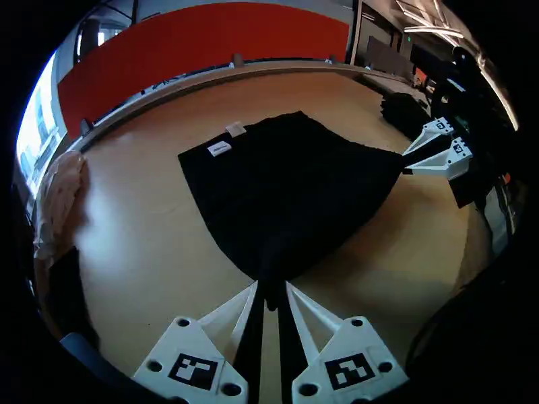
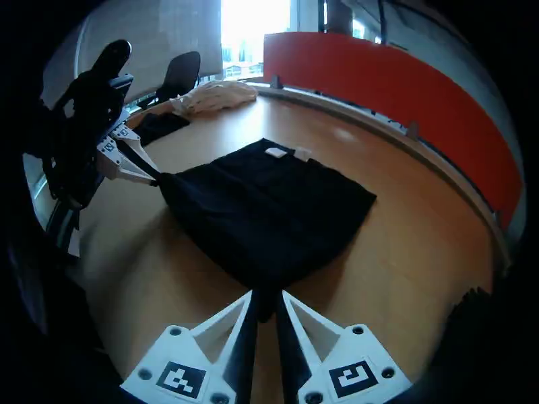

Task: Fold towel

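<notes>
A black towel lies spread on the wooden table, with a white label near its far corner. My left gripper is shut on one near corner of the towel, lifting it slightly. The right gripper appears at the right of the left gripper view, pinching the towel's other corner. In the right gripper view, my right gripper is shut on its corner of the towel, and the left gripper holds the corner at the left. The cloth is stretched between both.
A beige cloth pile and a dark cloth lie at the table's far end, next to an office chair. A red partition runs along the table's far edge. Another dark pile sits by the right gripper.
</notes>
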